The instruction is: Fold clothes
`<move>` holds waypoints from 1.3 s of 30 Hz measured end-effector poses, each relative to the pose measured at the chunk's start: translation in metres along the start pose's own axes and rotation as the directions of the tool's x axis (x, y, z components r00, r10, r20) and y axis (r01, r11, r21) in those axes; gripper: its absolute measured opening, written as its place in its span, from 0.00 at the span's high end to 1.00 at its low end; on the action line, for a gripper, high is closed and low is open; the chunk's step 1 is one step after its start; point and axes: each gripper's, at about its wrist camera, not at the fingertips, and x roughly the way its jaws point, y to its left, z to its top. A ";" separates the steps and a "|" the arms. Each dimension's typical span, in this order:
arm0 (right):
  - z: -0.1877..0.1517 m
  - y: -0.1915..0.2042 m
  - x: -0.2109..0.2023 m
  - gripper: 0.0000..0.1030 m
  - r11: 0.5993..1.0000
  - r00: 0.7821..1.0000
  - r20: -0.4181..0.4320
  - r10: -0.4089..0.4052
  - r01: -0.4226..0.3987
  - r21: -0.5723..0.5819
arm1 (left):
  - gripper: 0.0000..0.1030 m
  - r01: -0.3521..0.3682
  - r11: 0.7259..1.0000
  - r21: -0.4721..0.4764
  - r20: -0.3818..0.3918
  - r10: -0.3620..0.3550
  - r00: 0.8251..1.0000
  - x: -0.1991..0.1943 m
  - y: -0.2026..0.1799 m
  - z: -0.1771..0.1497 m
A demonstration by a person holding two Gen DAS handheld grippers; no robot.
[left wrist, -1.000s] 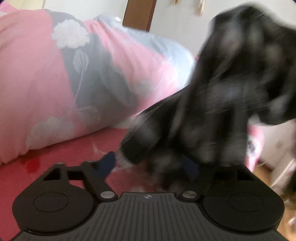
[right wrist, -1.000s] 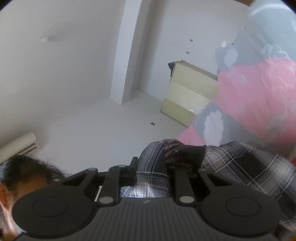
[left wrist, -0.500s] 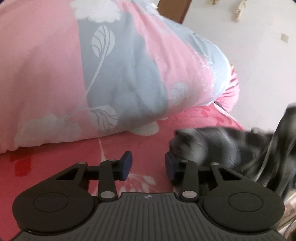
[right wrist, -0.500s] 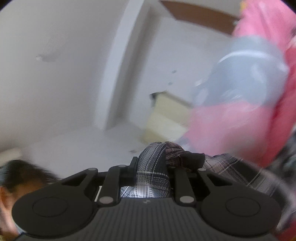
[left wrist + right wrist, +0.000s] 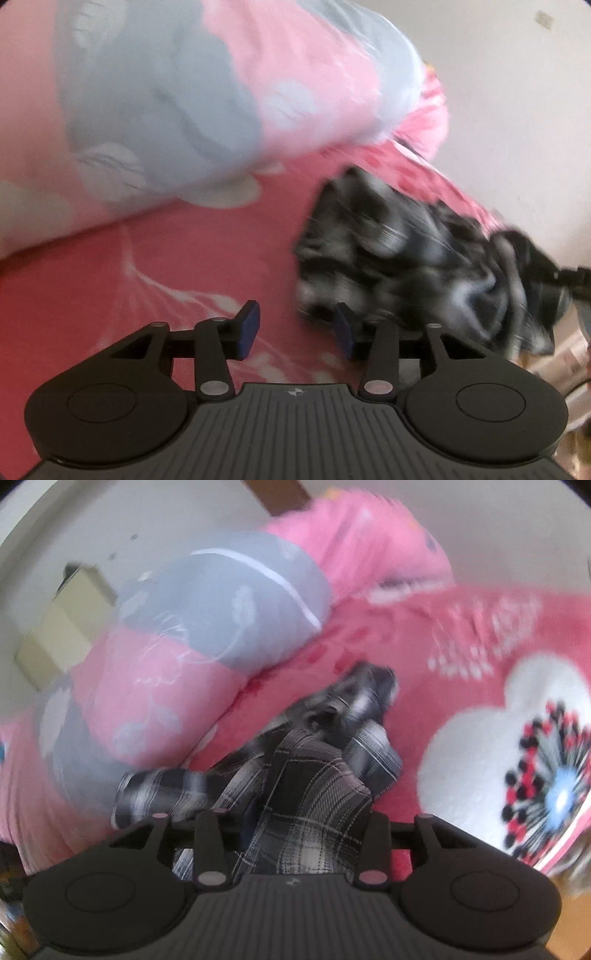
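Note:
A black-and-white plaid garment (image 5: pixel 406 266) lies crumpled on the pink bed sheet (image 5: pixel 184 277), right of my left gripper (image 5: pixel 297 328). That gripper's jaws are opening, and only bare sheet shows between the blue pads (image 5: pixel 251 326). The garment's edge lies just beyond the right pad. In the right wrist view the plaid garment (image 5: pixel 314 786) runs from the bed back over my right gripper (image 5: pixel 306 819). Its jaws are opening with the cloth lying loose between them, and the cloth hides the pads.
A rolled pink-and-grey floral duvet (image 5: pixel 184 110) (image 5: pixel 184 646) lies along the bed behind the garment. The sheet carries a large white flower print (image 5: pixel 517 720) on the right. A cream cabinet (image 5: pixel 62 624) stands by the white wall (image 5: pixel 517 92).
The right gripper swung down from the ceiling to the bed and its jaws spread. The garment dropped onto the sheet. The left gripper let go of it.

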 end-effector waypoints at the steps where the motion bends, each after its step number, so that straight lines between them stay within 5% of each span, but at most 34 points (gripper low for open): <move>1: 0.000 0.010 -0.003 0.54 0.998 1.000 -0.008 0.000 0.000 -0.068 | 0.56 -0.001 1.000 0.018 -0.014 0.001 1.000 0.003 -0.004 -0.003; 3: 0.001 0.026 -0.005 0.32 0.983 0.999 -0.054 0.004 -0.014 -0.185 | 0.56 -0.013 0.998 0.068 -0.050 0.017 0.999 0.011 -0.015 -0.010; 4: 0.002 0.030 -0.002 0.13 0.975 0.993 -0.118 -0.005 -0.021 -0.220 | 0.56 -0.018 0.996 0.087 -0.064 0.024 0.998 0.013 -0.020 -0.015; 5: 0.002 0.034 0.002 0.03 0.967 0.981 -0.191 -0.019 -0.030 -0.254 | 0.56 -0.024 0.994 0.102 -0.057 0.030 0.998 0.011 -0.024 -0.020; 10: 0.000 0.026 0.002 0.03 0.917 0.871 -0.414 -0.264 0.094 -0.388 | 0.56 -0.024 0.992 0.126 -0.037 0.029 0.999 0.000 -0.032 -0.036; 13: 0.009 0.025 -0.024 0.03 0.882 0.852 -0.380 -0.361 0.179 -0.437 | 0.56 -0.019 0.993 0.115 -0.041 0.024 0.999 -0.001 -0.031 -0.039; 15: 0.017 0.028 -0.046 0.03 0.868 0.864 -0.311 -0.397 0.244 -0.433 | 0.56 -0.018 0.993 0.117 -0.042 0.023 0.999 -0.003 -0.030 -0.040; 18: 0.021 0.051 -0.077 0.03 0.870 0.917 -0.165 -0.363 0.271 -0.411 | 0.56 -0.015 0.992 0.124 -0.043 0.021 0.999 -0.007 -0.030 -0.044; 22: -0.010 0.115 -0.077 0.02 0.805 0.988 -0.054 -0.145 0.086 -0.586 | 0.55 -0.008 0.993 0.119 -0.050 0.014 0.999 -0.014 -0.027 -0.049; 26: -0.050 0.177 -0.034 0.03 0.650 0.995 -0.099 0.008 -0.080 -0.756 | 0.54 -0.008 0.997 0.075 -0.047 0.012 0.999 -0.025 -0.014 -0.054; 30: -0.084 0.202 0.027 0.05 0.534 0.983 -0.182 -0.001 -0.153 -0.831 | 0.54 -0.017 0.999 0.047 -0.025 0.018 1.000 -0.035 -0.003 -0.055; 33: -0.098 0.199 0.061 0.30 0.486 0.983 -0.166 -0.081 -0.107 -0.867 | 0.52 -0.029 0.999 0.031 -0.002 0.029 1.000 -0.039 0.004 -0.051; 37: -0.077 0.179 0.038 0.80 0.610 0.990 -0.134 -0.033 -0.087 -0.788 | 0.47 -0.035 0.999 0.016 0.046 0.035 0.998 -0.043 0.008 -0.044; 39: -0.061 0.166 0.016 0.92 0.695 0.994 -0.105 0.009 -0.082 -0.714 | 0.47 -0.016 1.000 -0.002 0.056 0.016 0.998 -0.042 0.009 -0.042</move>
